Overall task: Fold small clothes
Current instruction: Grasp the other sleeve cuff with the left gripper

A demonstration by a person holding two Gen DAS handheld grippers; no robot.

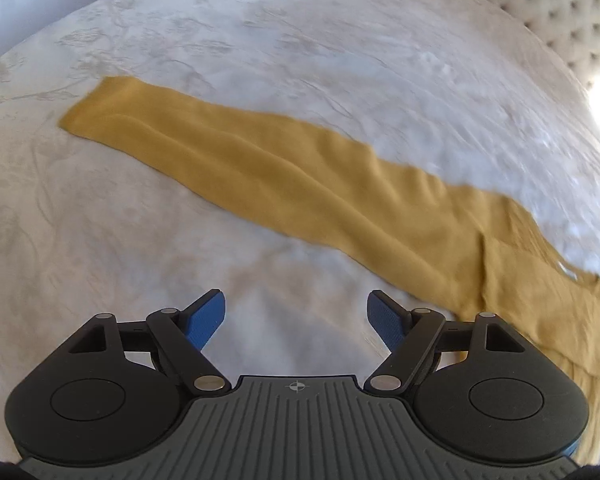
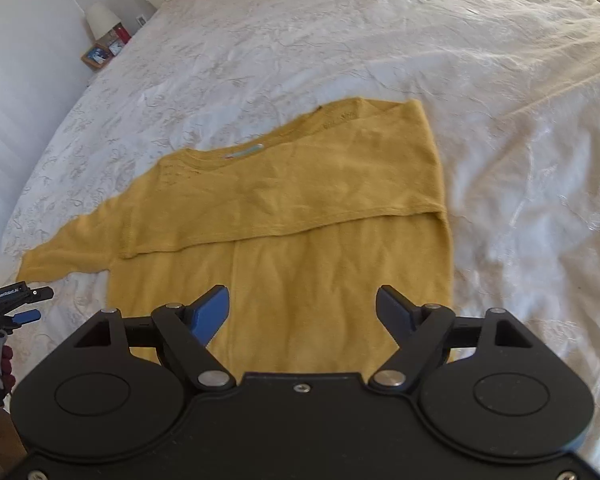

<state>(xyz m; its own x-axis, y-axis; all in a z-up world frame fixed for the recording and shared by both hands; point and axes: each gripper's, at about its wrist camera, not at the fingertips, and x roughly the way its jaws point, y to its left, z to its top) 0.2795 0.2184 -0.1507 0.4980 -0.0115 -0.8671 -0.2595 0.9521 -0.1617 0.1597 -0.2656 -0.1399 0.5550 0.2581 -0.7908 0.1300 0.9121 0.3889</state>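
Both wrist views look steeply down, sharing the yellow sweater (image 2: 300, 208).

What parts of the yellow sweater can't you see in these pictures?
- Left wrist view: the sweater body runs off the right edge; the gripper frame covers its lower corner.
- Right wrist view: the bottom hem is behind the right gripper.
- Neck label: too small to read.

A mustard sweater (image 2: 300, 208) is spread on the white bedspread (image 2: 480, 80), one sleeve folded across its body and the other stretched left. The right gripper (image 2: 302, 312) is held above its near hem, jaws apart, nothing between them
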